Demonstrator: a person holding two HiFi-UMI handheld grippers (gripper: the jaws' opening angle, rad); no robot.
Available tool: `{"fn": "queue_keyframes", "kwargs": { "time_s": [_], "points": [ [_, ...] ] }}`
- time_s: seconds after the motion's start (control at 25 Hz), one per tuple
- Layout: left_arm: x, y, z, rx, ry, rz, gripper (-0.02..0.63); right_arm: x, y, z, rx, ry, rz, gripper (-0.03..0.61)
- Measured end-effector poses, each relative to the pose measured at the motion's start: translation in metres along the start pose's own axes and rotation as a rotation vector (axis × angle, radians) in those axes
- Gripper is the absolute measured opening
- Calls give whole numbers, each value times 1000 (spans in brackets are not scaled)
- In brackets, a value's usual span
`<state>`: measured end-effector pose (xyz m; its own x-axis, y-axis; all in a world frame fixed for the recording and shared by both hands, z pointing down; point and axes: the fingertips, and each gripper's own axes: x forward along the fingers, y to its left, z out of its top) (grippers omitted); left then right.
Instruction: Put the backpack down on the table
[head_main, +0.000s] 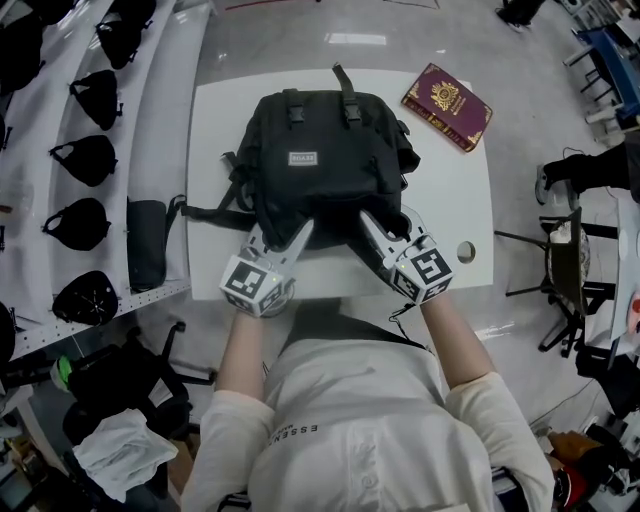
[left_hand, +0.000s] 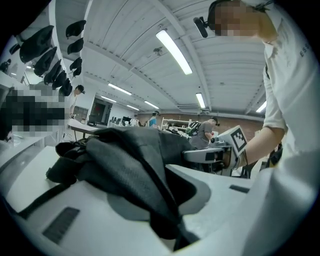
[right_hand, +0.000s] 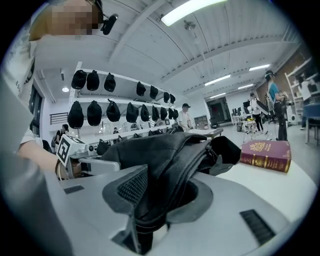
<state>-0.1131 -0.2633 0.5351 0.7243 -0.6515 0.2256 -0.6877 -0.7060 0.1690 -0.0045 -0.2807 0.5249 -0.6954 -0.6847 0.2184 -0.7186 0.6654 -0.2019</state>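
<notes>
The black backpack (head_main: 320, 165) lies flat on the white table (head_main: 450, 190), its straps trailing off to the left. My left gripper (head_main: 282, 232) is at the pack's near edge, shut on a fold of its fabric (left_hand: 130, 160) that runs down into the narrow gap between the jaws. At the same near edge, further right, my right gripper (head_main: 385, 220) has a thick fold of the backpack (right_hand: 165, 160) lying loosely between jaws that stand apart. Each gripper view shows the other gripper across the pack.
A dark red book (head_main: 447, 105) lies at the table's far right corner, and a round hole (head_main: 466, 250) sits near the right front edge. Shelves with black caps (head_main: 85, 150) run along the left. A black chair (head_main: 560, 260) stands to the right.
</notes>
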Motion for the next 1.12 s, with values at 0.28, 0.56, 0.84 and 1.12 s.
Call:
{"fn": "queue_keyframes", "kwargs": {
  "time_s": [0.28, 0.56, 0.84, 1.12],
  "points": [
    [-5, -15, -28, -40, 23, 4, 80, -12, 2, -31, 33, 57, -1, 140],
    [-12, -23, -55, -105, 55, 16, 91, -21, 9, -61, 37, 104, -5, 158],
    [-20, -31, -69, -117, 37, 27, 95, -31, 14, -77, 21, 129, -18, 166],
    [-30, -26, -78, -143, 71, 131, 159, -42, 10, -82, -4, 164, -101, 208]
  ]
}}
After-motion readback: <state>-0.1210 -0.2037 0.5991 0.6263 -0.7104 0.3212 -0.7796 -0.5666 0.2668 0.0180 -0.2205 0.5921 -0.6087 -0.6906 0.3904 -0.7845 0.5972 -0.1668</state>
